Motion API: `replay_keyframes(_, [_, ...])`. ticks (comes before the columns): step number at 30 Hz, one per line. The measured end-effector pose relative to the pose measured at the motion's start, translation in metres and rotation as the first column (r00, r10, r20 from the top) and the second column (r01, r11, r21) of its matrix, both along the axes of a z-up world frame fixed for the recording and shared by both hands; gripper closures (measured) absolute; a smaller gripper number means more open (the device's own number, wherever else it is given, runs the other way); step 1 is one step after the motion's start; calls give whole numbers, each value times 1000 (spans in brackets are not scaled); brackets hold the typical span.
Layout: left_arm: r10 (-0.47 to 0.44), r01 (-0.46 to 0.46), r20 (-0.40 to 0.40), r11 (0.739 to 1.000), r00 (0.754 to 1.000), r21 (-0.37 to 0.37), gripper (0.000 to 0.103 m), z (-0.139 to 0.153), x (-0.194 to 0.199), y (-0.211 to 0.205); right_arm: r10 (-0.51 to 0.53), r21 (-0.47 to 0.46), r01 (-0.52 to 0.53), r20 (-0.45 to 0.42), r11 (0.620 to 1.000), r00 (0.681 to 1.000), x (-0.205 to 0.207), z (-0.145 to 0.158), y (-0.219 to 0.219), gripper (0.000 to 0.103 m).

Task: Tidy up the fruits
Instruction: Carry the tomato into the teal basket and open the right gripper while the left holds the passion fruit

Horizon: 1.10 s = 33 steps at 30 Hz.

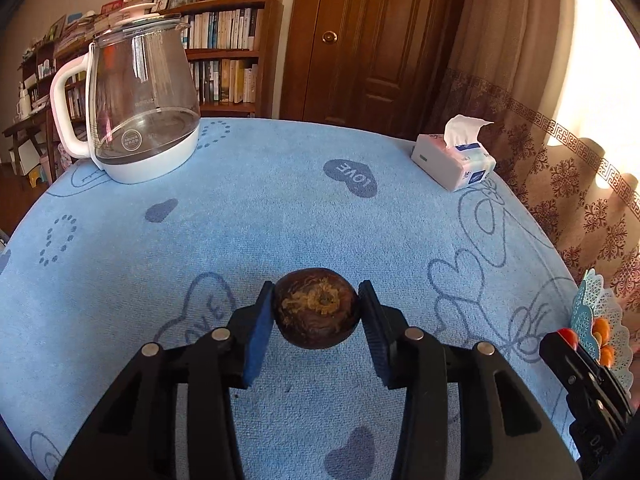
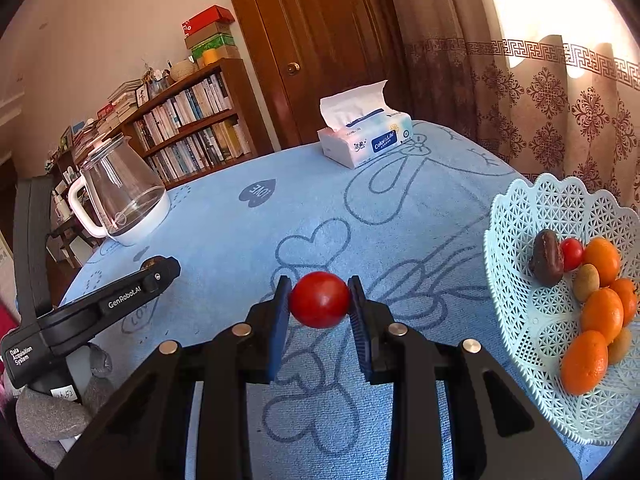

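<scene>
The left gripper (image 1: 316, 312) squeezes a dark brown round fruit (image 1: 316, 312) in its jaws, just above the blue counter (image 1: 280, 220). The right gripper (image 2: 319, 300) grips a red tomato (image 2: 319, 300), left of the white basket (image 2: 520, 216) of fruit.

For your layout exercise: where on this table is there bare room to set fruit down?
Bare cloth spans between the kettle, tissue box and basket. The basket's right side is crowded with oranges.
</scene>
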<state>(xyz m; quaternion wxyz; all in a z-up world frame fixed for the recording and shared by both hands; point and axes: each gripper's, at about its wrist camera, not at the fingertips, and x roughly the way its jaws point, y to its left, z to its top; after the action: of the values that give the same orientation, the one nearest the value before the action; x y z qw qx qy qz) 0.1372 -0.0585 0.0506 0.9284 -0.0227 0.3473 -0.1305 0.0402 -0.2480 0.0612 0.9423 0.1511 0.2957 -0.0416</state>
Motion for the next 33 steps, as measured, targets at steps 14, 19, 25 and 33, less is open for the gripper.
replay_keyframes(14, [-34,33,56,999,998,30,60,8,-20,-16,-82,-60,88,99,994,992,-16,21,-12,73])
replay_keyframes(19, [-50,47,62,998,997,40,60,9,-25,-22,-144,-72,155,141,985,979,-24,31,-27,73])
replay_keyframes(25, [-77,72,82,995,994,63,60,10,-32,-31,-212,-42,218,118,975,970,-27,31,-48,73])
replay_keyframes(33, [-98,92,82,993,992,69,60,9,-36,-36,-310,-19,313,98,949,946,-36,28,-76,73])
